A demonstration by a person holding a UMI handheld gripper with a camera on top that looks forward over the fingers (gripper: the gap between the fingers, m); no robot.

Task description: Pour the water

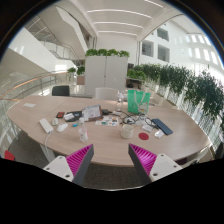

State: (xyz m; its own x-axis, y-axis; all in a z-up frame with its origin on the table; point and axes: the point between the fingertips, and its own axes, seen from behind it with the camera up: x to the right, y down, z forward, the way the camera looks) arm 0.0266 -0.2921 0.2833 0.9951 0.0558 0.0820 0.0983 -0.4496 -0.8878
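Observation:
My gripper is open, its magenta pads spread wide with nothing between them. It hovers at the near edge of a long wooden table. Just beyond the fingers stands a clear cup, slightly right of centre. A small clear glass or bottle stands to the left, ahead of the left finger. Farther back, a tall clear bottle stands beside a green bag. Whether any of them holds water cannot be made out.
Clutter lies around the cup: a small red item, a dark flat case, a white oblong object, a book or tablet. White cabinets topped with plants stand behind, and a hedge of plants lines the right.

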